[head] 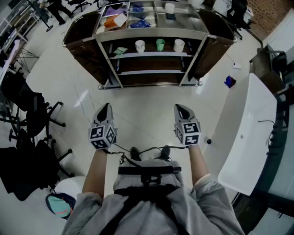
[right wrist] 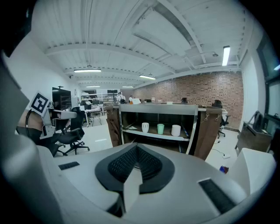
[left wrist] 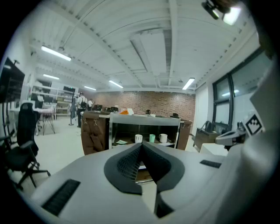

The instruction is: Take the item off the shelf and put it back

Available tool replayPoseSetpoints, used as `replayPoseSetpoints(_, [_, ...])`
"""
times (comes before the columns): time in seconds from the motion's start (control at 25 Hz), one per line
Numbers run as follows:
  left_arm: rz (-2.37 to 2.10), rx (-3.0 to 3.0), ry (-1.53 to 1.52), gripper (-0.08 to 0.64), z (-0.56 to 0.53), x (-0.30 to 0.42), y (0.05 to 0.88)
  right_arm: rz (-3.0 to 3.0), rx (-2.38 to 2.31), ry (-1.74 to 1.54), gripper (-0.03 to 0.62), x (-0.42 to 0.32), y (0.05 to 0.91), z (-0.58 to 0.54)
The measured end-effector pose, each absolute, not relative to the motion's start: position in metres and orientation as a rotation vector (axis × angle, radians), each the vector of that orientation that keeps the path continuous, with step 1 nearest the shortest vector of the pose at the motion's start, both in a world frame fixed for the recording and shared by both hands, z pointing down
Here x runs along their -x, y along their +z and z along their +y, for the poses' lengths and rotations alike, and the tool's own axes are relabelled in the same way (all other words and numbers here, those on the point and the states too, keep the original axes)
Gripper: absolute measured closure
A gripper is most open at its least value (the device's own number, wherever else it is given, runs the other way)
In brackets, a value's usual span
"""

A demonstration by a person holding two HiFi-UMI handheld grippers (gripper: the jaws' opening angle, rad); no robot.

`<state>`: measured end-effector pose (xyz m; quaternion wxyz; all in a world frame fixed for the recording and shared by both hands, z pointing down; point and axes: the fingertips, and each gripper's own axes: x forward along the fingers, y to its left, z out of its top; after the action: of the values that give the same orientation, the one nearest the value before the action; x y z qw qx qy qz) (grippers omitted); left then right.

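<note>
Three cups stand in a row on the upper shelf (head: 133, 55) of an open metal cart (head: 151, 33): a green cup (head: 160, 44) in the middle, a left white cup (head: 140, 45) and a right white cup (head: 178, 45) on either side as the head view shows them, each apart from its neighbour. A light green flat item (head: 120, 50) lies further left on the same shelf. On the cart's top sit papers, blue packets (head: 139, 23) and another small white cup (head: 169, 8).

Neither tool is near the cups. The left hand-held gripper (head: 106, 106) is held out over the pale floor (head: 142, 114), well short of the cart, its jaws pressed together with nothing between them. The right hand-held gripper (head: 180, 107) is level with it, also over the floor, its jaws likewise together and empty. Both point toward the cart.

Around them: a white table (head: 248, 128) at the person's right, black chairs (head: 32, 119) at the left, a small blue thing (head: 229, 81) on the floor near the cart's right side, and a teal bag (head: 59, 204) by the person's left elbow.
</note>
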<state>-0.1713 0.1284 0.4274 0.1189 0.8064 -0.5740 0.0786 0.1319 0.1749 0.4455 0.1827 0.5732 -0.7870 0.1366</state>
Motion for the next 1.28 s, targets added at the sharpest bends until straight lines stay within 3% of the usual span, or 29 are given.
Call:
replayPoseSetpoints(0.88, [-1.605,-2.538,0.323,0.553,0.111,0.242,0.433,-2.244,-1.731,0.38,0.583,-0.024,0.458,0.166])
replayPoseSetpoints(1.28, [-1.626,-2.466,0.351,0.554,0.068,0.229,0.444,-2.253,-1.672,0.38,0.583,-0.034,0.455,0.116])
